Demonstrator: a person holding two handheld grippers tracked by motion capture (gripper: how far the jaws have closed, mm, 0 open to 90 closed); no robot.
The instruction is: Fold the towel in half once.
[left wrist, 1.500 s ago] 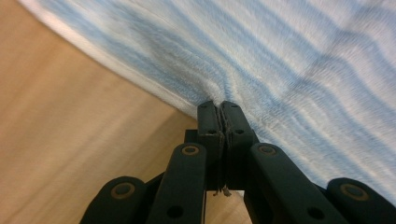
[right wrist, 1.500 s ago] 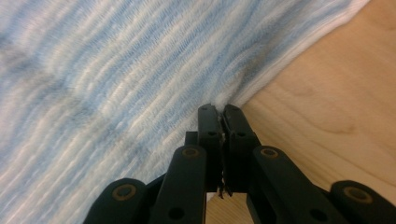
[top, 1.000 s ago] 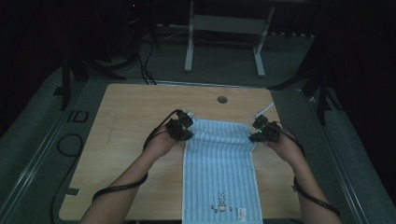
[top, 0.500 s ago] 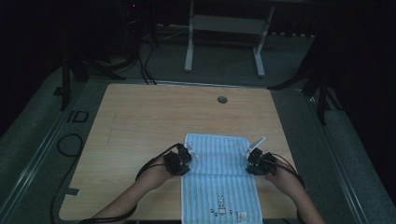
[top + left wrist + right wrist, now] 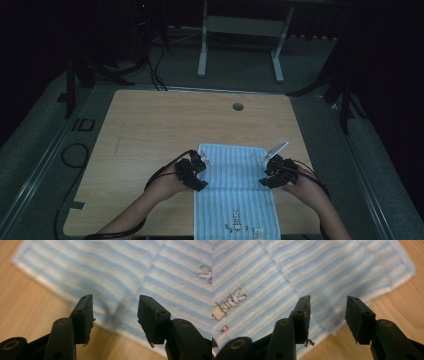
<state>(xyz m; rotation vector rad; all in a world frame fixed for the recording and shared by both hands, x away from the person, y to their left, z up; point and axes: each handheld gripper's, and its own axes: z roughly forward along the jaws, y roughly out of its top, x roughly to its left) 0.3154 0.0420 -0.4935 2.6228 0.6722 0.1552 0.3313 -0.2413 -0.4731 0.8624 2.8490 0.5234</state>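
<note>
The towel [image 5: 235, 187] you are folding lies in the lower middle of the high view, on the near part of the wooden table [image 5: 150, 130], its far end doubled back over itself so that the upper part is two layers thick and a crease line runs across it about level with your hands. Its near end, with a small rabbit motif [image 5: 230, 301], runs off the bottom of the frame.

Judge it as light, soft terry cloth: it will drape and sag, hold no shape, and not slip much on wood. It is not fragile. For the next fold, take it by the side edges or corners, pinching all layers together, since one layer alone would let the fold fall open.

Your left gripper [image 5: 192, 172] sits at the towel's left edge, your right gripper [image 5: 276, 173] at its right edge. Both sets of jaws have just been opening and now stand apart with nothing pinched; in each gripper view, striped cloth and its hem lie beyond the gap, unheld.

No container stands on the table. A round cable hole [image 5: 238, 106] shows near its far edge, upper middle of the frame.
</note>
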